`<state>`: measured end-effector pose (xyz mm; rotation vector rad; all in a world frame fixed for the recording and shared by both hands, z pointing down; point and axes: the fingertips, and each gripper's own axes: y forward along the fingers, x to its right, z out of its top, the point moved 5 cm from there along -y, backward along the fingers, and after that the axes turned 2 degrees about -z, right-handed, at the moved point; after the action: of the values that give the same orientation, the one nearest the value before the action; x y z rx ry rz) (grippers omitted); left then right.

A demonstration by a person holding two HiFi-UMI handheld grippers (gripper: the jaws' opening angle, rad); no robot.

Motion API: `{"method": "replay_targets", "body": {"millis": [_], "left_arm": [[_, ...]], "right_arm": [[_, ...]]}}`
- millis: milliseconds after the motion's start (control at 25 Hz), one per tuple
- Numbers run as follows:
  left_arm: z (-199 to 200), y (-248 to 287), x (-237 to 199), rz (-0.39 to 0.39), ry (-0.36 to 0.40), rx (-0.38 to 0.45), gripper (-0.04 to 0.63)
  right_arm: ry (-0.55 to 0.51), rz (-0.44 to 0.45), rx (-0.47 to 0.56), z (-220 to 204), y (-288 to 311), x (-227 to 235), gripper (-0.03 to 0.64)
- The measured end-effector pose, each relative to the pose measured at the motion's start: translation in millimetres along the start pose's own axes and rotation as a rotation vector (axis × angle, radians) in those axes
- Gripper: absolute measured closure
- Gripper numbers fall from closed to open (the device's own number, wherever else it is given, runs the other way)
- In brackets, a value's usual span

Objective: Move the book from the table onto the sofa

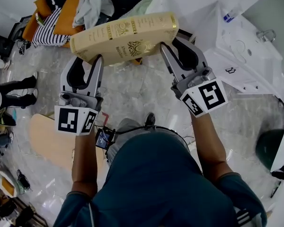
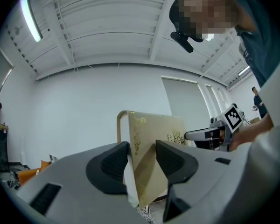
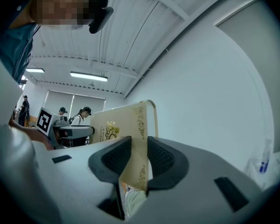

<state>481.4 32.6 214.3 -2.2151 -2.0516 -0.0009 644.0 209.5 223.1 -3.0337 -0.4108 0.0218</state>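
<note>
Both grippers grip one cream hardback book (image 1: 125,37) with gold ornament, which hangs in the air above the marbled floor (image 1: 132,98), off the white table (image 1: 246,41) at upper right. In the head view the left gripper (image 1: 87,60) pinches the book's near left edge and the right gripper (image 1: 173,44) its right end, with the spine facing the camera. The left gripper view shows what the head view hides: its dark pads clamp the cover on both sides, and the book stands on edge against a white wall. The right gripper view shows its jaws clenched on the book's other end, with seated people (image 3: 84,115) far behind. A heap of clothing (image 1: 92,4) at the top left lies on what may be the sofa, though it is mostly covered
</note>
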Motion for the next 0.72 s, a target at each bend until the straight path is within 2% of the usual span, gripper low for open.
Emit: {"method": "replay_targets", "body": {"millis": [360, 720], "left_arm": [[-19, 58, -51, -0.006, -0.018, -0.013, 0.417], [-50, 125, -145, -0.046, -0.057, -0.028, 0.417]], "right_arm": [[0.006, -0.011, -0.026, -14, 67, 36, 0.499], [0.008, -0.05, -0.066, -39, 170, 63, 0.499]]}}
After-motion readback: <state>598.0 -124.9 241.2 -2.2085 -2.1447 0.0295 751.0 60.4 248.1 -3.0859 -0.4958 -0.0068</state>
